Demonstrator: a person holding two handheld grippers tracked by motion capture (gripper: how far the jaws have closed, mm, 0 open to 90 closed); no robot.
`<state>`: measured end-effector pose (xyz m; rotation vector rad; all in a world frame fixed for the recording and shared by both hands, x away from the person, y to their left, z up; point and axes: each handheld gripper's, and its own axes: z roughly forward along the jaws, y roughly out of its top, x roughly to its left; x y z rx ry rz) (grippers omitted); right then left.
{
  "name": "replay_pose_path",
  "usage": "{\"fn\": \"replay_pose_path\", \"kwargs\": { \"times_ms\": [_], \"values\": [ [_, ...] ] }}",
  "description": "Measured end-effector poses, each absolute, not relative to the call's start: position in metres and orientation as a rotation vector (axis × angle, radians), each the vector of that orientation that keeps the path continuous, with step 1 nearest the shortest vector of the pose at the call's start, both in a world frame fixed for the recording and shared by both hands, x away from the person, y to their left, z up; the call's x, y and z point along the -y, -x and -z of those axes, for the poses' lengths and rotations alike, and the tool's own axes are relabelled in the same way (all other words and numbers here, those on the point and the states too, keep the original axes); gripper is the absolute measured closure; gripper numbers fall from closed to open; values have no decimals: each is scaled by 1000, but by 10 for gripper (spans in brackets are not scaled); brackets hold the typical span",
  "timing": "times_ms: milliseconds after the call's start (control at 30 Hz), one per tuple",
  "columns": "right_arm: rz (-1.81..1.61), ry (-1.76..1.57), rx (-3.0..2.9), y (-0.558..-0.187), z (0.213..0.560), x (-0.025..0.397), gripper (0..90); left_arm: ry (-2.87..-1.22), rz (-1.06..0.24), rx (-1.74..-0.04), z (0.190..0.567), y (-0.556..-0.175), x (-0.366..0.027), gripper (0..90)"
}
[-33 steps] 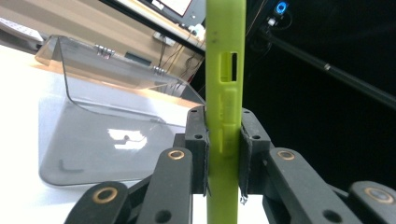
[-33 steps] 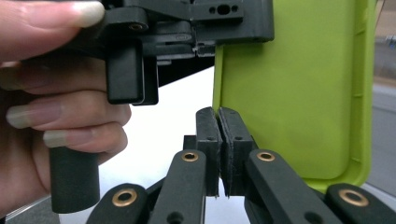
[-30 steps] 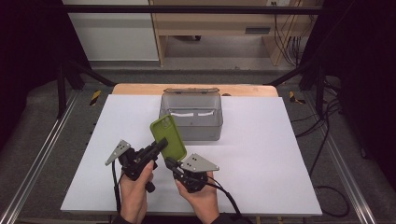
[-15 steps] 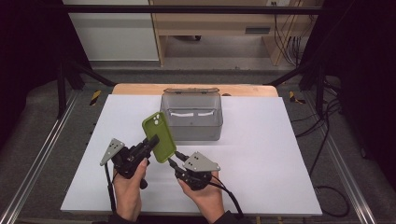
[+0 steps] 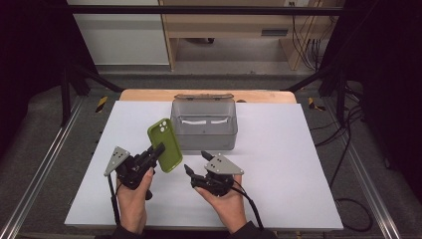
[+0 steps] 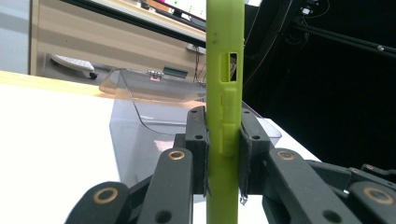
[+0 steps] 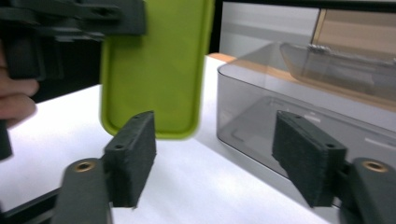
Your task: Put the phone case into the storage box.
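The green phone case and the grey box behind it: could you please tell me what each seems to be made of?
Green phone case: probably soft matte silicone or rubber, with no glare and moulded buttons. Grey box: likely smoke-tinted transparent hard plastic, since its glossy walls show the inside.

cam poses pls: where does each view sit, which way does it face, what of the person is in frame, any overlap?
High view: above the person's side, facing forward and down on the table; both hands, left gripper, right gripper.
Left gripper view: along its jaws, clamped on the green phone case.
Right gripper view: along its open jaws; a hand at left.
Shared: case and grey box.
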<state>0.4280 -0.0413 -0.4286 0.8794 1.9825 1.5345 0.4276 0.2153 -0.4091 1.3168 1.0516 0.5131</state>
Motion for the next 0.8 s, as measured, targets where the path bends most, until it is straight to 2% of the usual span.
{"fn": "replay_pose_path", "kwargs": {
  "times_ms": [267, 800],
  "values": [
    [-1487, -855, -2048, -434, 432, 51, 117, -1305, -520, -1054, 405, -428, -223, 775],
    [-1417, -855, -1965, -437, 429, 76, 70, -1290, -524, -1077, 401, -429, -236, 775]
  ]
}}
